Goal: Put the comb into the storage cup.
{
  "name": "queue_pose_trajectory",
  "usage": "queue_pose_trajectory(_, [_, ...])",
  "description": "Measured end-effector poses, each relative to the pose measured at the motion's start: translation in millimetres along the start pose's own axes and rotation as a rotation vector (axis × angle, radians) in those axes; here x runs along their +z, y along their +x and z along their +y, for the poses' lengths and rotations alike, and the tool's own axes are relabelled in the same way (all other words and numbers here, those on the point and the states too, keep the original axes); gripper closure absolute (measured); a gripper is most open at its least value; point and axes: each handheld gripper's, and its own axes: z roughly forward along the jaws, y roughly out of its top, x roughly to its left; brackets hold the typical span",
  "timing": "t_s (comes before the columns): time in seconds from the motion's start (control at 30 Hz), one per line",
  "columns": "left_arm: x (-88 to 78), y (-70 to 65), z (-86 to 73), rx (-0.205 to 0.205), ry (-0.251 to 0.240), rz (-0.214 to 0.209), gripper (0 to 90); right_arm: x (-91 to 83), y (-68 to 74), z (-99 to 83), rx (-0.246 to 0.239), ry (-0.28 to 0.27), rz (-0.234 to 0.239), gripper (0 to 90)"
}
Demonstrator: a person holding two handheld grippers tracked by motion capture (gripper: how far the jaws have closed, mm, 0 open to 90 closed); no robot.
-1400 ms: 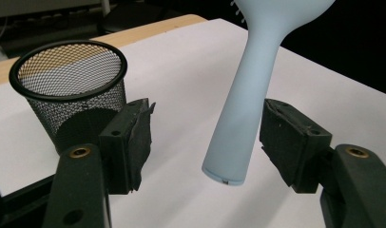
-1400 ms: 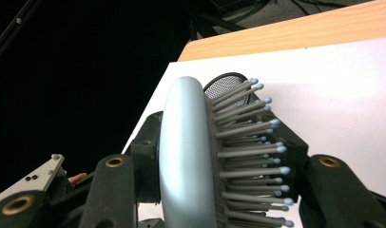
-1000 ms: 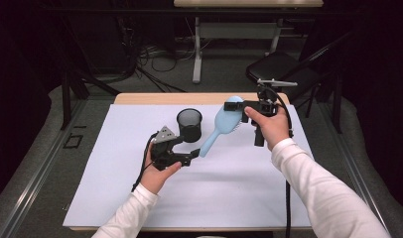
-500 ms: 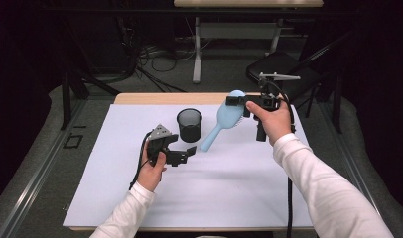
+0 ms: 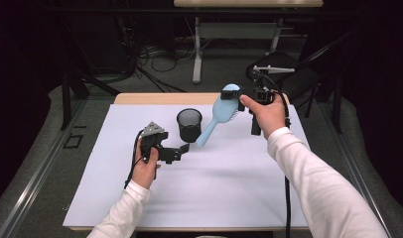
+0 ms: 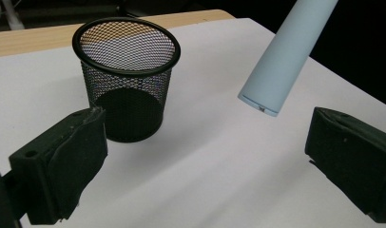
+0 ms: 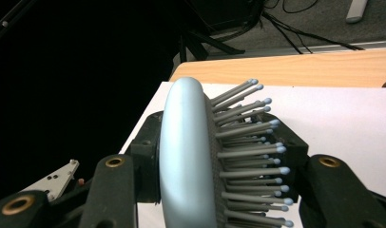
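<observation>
Here, taking the cup as landmark: the left claw sits just left and in front of it, jaws having just been opening, now spread wide with nothing between them. One mesh cup stands upright on the bench. One blue hairbrush hangs right of the cup, long axis slanting, handle pointing down-left toward the cup's base. The right claw pinches the brush head.
</observation>
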Motion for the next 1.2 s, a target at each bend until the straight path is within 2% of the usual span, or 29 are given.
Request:
queue_pose_trajectory(0.3, [-2.6, 2.2, 1.2, 0.009, -0.002, -0.001, 0.5, 7.1, 5.5, 7.6, -0.009, -0.007, -0.018, 48.6])
queue_pose_trajectory(0.53, [-2.6, 2.3, 1.5, 0.005, -0.002, -0.009, 0.5, 13.8, 10.4, 15.4, -0.033, -0.016, -0.050, 48.7])
queue_pose_trajectory(0.63, [-2.9, 2.5, 1.8, -0.018, -0.014, -0.023, 0.5, 16.9, 14.0, 19.8, -0.039, -0.021, -0.058, 48.7])
queue_pose_trajectory(0.9, [-2.9, 4.6, 1.8, -0.034, -0.008, -0.032, 0.5, 26.7, 26.4, 30.9, -0.079, -0.029, -0.085, 48.8])
queue_pose_trajectory(1.13, [-2.3, 9.3, 1.2, -0.053, -0.008, -0.060, 0.5, 37.8, 34.6, 36.5, -0.110, -0.023, -0.109, 48.9])
queue_pose_trajectory(1.2, [-2.0, 11.6, 1.0, -0.061, -0.011, -0.053, 0.5, 40.6, 36.6, 37.7, -0.117, -0.023, -0.114, 48.9])
